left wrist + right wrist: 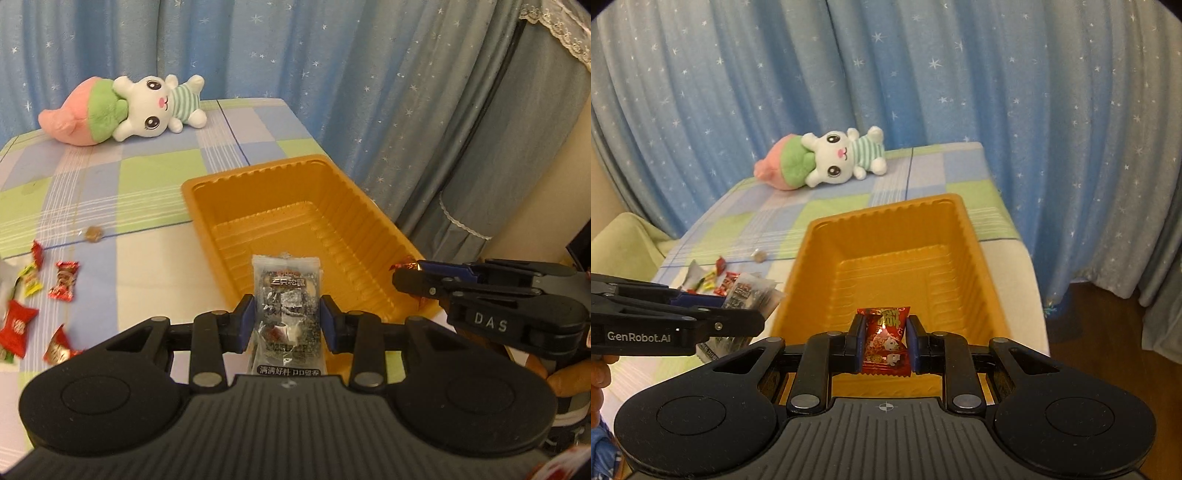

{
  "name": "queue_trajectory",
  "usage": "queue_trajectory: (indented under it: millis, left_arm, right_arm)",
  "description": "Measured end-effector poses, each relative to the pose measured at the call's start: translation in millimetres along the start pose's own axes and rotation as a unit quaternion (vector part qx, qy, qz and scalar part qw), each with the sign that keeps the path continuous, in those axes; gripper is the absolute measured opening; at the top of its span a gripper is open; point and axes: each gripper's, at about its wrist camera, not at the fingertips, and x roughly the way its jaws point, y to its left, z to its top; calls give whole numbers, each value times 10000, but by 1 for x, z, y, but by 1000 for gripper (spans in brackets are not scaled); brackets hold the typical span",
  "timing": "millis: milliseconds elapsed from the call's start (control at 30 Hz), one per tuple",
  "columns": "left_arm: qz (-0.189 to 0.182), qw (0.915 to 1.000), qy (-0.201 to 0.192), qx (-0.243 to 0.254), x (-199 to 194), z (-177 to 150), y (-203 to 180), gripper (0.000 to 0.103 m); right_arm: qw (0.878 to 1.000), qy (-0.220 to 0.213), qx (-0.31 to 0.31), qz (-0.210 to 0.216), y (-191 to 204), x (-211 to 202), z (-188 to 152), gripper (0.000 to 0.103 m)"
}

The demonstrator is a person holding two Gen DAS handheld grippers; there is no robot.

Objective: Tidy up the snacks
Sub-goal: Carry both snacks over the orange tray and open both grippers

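My left hand-held gripper (288, 319) pinches a light, crinkly silver packet (286, 295) mid-body, my right hand-held gripper (885, 341) a slippery red candy (885, 341), both low-centre.

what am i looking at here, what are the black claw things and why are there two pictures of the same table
Those black claws are hand-held grippers, one in each of a person's hands; there is no robot arm. Each carries a wide-angle camera looking along its two fingers, so you get one picture per hand.

In the left-hand picture, the left gripper pinches a clear snack packet with dark print. In the right-hand picture, the right gripper pinches a red candy. Each gripper also shows at the edge of the other's picture.

Both are near the close end of an orange plastic tray with nothing in it, on a table with a checked cloth. More wrapped candies lie scattered to the tray's left, and a plush bunny lies at the far end before a blue starry curtain.
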Motion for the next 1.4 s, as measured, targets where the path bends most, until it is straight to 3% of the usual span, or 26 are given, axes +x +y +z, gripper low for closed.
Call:
queue_trajectory:
  millis: [433,800,1033,1400]
  left_arm:
    - [353,9978,448,-338,59,16,-17,34]
    - [355,9964,708,-312,83,12,-23,34]
    - [347,9967,640,-346,81,13,-21,43]
    - [399,9978,443,-272,59,9,-15,46]
  right_arm:
    - [9995,296,-72,109,-34,40,10,23]
    - [9992,386,-38,64,-44,48,11,23]
    - [9992,404,-11,79,-45,48,11,24]
    - [9990,430,-15,135,-43,50,10,24]
